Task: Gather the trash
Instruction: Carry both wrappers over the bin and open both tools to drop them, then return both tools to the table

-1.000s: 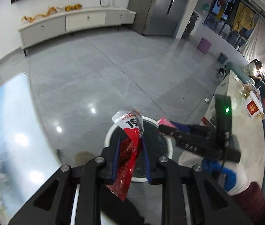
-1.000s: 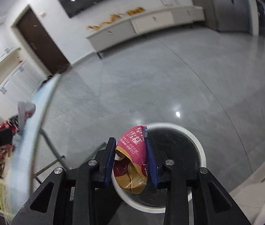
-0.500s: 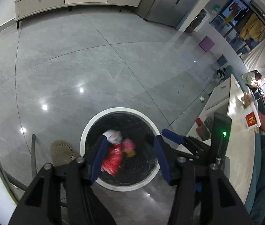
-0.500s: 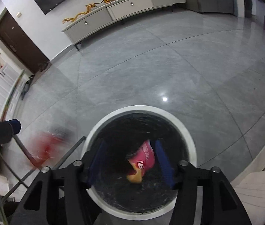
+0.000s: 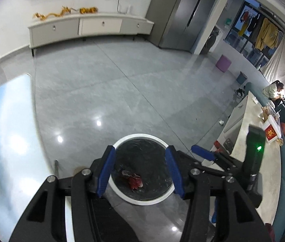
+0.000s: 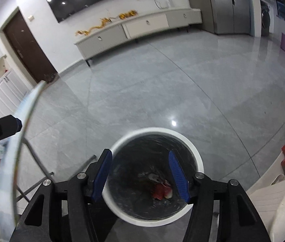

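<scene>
Left gripper [image 5: 140,169] wide, nothing between pads; jaws just been opening. Right gripper [image 6: 140,174] likewise, wide and empty. Both above bin [image 6: 195,153]. Red wrappers [image 6: 161,189] at bin bottom, blurred, perhaps two.

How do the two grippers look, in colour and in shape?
Both the left gripper and the right gripper have black angular frames with silver bolts and two narrow blue pads. The left wrist view shows a green light glowing on the right one's black body.
</scene>
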`<state>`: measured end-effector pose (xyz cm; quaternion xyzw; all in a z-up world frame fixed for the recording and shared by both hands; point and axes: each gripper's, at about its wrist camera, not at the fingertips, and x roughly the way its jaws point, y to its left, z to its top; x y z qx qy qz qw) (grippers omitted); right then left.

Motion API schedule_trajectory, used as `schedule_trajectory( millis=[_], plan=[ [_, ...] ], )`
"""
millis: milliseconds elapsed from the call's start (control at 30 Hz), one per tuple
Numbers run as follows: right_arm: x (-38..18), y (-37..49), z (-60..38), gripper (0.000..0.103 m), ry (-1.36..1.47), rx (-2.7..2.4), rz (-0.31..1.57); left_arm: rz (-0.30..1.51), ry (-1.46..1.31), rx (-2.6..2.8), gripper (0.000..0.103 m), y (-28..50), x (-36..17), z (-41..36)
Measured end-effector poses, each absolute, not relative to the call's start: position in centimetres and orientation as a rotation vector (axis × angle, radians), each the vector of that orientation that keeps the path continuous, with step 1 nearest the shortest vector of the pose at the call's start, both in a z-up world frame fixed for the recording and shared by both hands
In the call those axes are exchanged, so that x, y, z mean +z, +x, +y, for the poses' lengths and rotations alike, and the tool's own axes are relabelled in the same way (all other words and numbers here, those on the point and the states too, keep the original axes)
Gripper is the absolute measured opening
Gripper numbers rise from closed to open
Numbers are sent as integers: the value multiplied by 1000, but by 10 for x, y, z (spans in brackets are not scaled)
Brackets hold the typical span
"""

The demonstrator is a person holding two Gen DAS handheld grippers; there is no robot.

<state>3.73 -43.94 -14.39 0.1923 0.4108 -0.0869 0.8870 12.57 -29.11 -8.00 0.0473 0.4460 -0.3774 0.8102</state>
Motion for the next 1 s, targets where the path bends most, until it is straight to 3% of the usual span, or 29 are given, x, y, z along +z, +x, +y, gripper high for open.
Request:
schedule_trajectory(
  millis=[267,567,733,1000],
  plan=[
    [-67,24,-390,56,319,-98,735,842,102,-759,50,97,-35,-212],
    [-5,35,-312,56,222,41,666,736,71,-561,50,85,-7,-71],
    [3,49,-271,56,174,107,672,709,72,-397,55,81,-12,19],
    [-25,84,-211,56,137,206,752,802,25,-131,57,85,-68,167]
  ],
)
